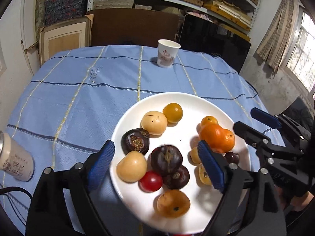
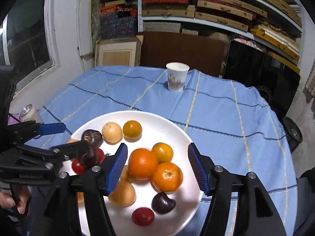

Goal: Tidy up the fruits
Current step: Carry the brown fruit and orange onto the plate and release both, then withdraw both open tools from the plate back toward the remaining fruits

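1. Left wrist view is showing, at its far left edge, a can (image 1: 14, 158) lying on its side on the blue checked tablecloth (image 1: 78, 98), its long axis running from the metal top at upper left toward the lower right.
2. Moving right, the left gripper (image 1: 157, 167) is hovering over the near-left part of a white plate (image 1: 177, 98), its jaws spread wide with nothing between the blue pads.
3. Inside that spread are sitting dark purple fruits (image 1: 166, 159), pale yellow fruits (image 1: 132, 167) and a red cherry tomato (image 1: 150, 181).
4. At the table's far edge a paper cup (image 1: 167, 54) is standing upright, mouth up.
5. Further right on the plate, two oranges (image 1: 218, 139) are touching each other, stem ends facing roughly right.
6. Right wrist view is showing the right gripper (image 2: 157, 169) hanging over those oranges (image 2: 155, 167), its jaws also spread wide, gripping nothing.
7. Every fruit is lying on the plate (image 2: 177, 135), which is sitting at the near side of the table.
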Action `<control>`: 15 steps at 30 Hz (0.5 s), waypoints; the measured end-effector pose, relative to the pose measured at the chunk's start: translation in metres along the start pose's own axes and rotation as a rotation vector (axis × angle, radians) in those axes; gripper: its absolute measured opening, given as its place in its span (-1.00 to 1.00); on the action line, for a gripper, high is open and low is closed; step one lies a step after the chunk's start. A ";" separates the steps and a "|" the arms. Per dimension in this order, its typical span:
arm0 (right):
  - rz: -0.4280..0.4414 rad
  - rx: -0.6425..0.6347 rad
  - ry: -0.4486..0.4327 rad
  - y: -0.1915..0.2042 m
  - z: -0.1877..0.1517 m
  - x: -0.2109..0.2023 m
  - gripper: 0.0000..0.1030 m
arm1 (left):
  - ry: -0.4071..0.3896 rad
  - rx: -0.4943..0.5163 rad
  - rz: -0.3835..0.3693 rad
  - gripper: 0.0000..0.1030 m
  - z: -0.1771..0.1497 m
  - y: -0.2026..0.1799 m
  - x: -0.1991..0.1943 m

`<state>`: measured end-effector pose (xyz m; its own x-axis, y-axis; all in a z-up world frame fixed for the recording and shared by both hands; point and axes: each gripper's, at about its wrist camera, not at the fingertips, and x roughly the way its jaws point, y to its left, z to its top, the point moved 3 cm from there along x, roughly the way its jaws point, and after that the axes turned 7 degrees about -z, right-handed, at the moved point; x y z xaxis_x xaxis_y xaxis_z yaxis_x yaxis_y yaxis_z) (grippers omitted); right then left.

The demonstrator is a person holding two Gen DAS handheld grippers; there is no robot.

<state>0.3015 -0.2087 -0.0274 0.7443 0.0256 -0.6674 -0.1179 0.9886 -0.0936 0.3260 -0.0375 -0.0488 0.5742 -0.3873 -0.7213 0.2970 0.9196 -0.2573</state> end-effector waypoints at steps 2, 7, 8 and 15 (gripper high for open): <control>0.011 0.011 -0.017 -0.002 -0.001 -0.019 0.25 | -0.013 -0.014 -0.012 0.66 -0.006 0.002 -0.015; 0.044 -0.011 -0.005 0.007 -0.033 -0.059 0.25 | -0.041 0.027 -0.001 0.79 -0.044 -0.003 -0.058; 0.057 -0.026 0.009 0.013 -0.046 -0.066 0.25 | -0.050 0.035 0.001 0.81 -0.057 -0.004 -0.067; 0.086 -0.043 0.081 0.051 -0.124 -0.082 0.25 | -0.055 0.132 0.094 0.81 -0.136 -0.010 -0.078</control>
<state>0.1530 -0.1792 -0.0694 0.6748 0.0960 -0.7317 -0.2085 0.9759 -0.0642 0.1746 -0.0075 -0.0778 0.6439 -0.3062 -0.7012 0.3356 0.9366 -0.1009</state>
